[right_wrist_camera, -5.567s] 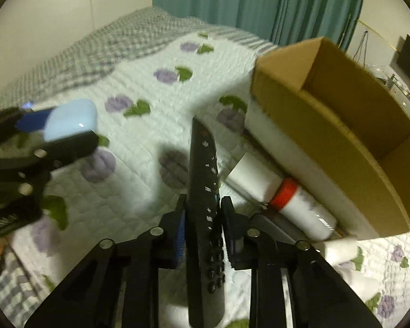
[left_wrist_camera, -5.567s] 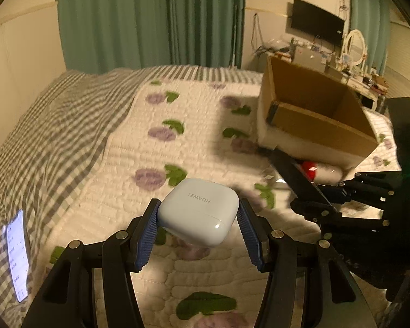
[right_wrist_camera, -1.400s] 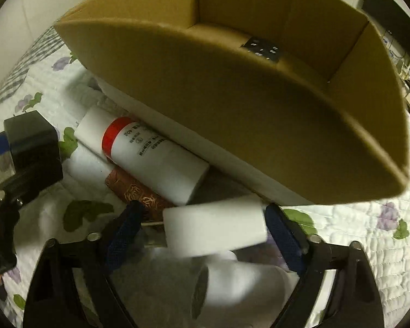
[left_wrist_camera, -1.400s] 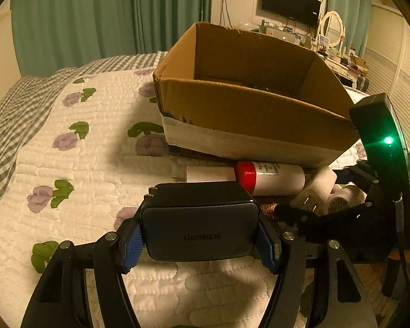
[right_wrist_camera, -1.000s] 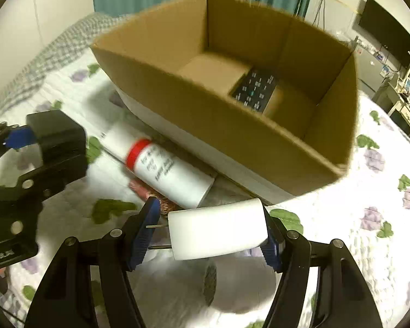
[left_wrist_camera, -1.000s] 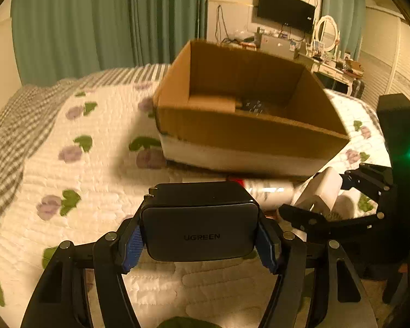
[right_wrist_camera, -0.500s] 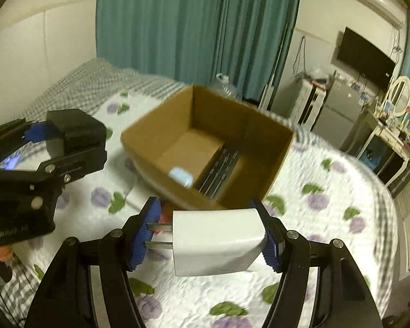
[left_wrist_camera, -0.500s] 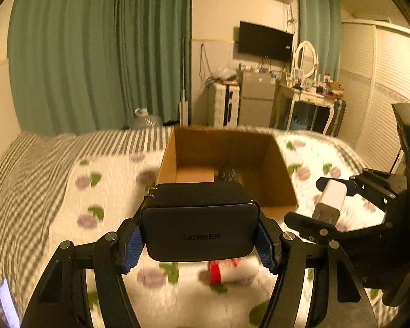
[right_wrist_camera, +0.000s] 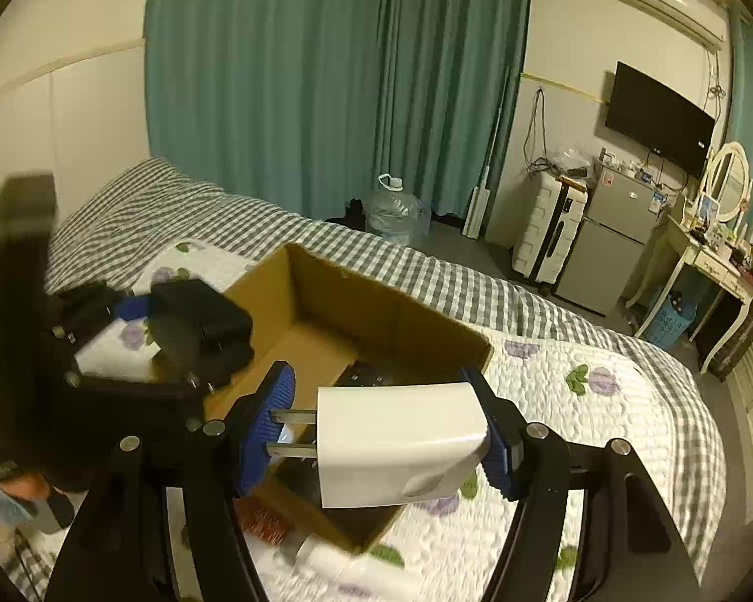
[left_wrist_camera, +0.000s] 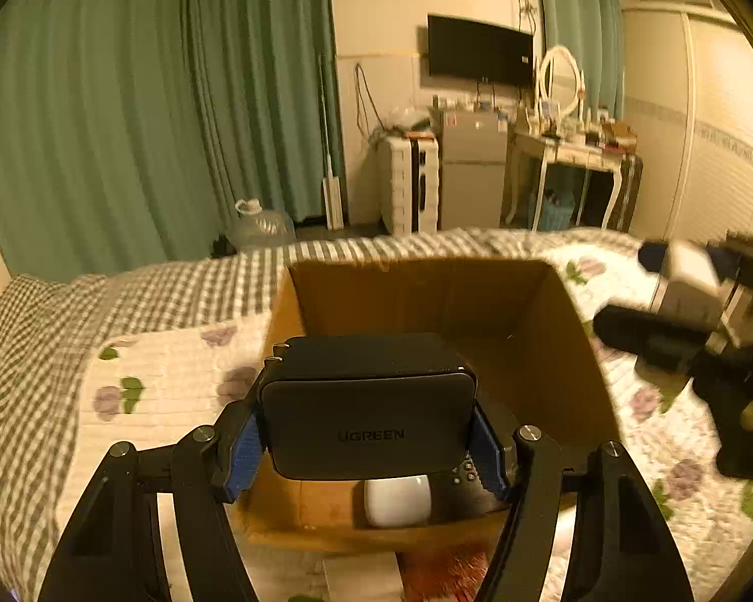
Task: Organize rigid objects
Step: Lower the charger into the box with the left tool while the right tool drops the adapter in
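Note:
My left gripper (left_wrist_camera: 369,444) is shut on a black UGREEN charger (left_wrist_camera: 369,414) and holds it over the near part of the open cardboard box (left_wrist_camera: 426,296). Inside the box lie a white earbud case (left_wrist_camera: 397,500) and a black remote (left_wrist_camera: 464,466). My right gripper (right_wrist_camera: 384,444) is shut on a white plug charger (right_wrist_camera: 401,444), prongs pointing left, above the box (right_wrist_camera: 376,311). The right gripper with the white charger also shows at the right of the left wrist view (left_wrist_camera: 687,286). The left gripper with the black charger shows blurred in the right wrist view (right_wrist_camera: 196,331).
The box stands on a bed with a floral quilt (left_wrist_camera: 175,376) and a checked blanket (right_wrist_camera: 426,271). A reddish object (right_wrist_camera: 263,519) and a white cylinder (right_wrist_camera: 321,559) lie by the box's near side. Beyond the bed are green curtains, a water jug (right_wrist_camera: 394,210), a fridge and a dressing table.
Both grippers have risen and moved in over the box, each still holding its charger. The box interior now sits below the left gripper. The right gripper has shifted right.

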Demonstrator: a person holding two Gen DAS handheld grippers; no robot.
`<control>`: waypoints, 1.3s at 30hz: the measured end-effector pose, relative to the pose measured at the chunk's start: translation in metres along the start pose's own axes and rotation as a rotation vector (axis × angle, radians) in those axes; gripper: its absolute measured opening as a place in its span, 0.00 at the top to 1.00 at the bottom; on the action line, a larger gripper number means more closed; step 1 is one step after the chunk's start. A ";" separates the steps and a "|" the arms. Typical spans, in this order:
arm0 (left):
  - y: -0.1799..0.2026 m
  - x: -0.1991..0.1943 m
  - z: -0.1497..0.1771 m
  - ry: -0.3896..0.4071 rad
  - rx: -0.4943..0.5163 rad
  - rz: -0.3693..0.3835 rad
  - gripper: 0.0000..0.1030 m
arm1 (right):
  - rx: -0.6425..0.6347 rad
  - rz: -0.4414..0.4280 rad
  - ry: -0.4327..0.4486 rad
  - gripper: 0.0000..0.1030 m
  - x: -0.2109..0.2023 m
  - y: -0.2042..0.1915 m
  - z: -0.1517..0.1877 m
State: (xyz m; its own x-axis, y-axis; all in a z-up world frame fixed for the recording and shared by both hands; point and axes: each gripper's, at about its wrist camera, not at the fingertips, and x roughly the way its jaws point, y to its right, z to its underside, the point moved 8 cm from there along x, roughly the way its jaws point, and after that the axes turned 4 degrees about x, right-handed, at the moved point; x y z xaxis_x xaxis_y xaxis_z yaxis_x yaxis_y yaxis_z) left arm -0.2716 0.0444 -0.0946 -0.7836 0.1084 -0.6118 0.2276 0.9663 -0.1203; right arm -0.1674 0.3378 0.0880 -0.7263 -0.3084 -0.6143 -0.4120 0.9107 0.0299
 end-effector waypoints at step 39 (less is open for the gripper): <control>-0.023 -0.078 0.025 0.015 -0.010 -0.037 0.31 | 0.040 0.021 0.032 0.10 -0.034 0.001 0.000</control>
State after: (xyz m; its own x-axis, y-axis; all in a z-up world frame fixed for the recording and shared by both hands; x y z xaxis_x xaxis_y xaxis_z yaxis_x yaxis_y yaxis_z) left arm -0.2013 0.0074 -0.0636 -0.7999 0.0762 -0.5953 0.1928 0.9720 -0.1346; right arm -0.1433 0.3494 0.1085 -0.7518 -0.2974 -0.5885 -0.3748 0.9270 0.0104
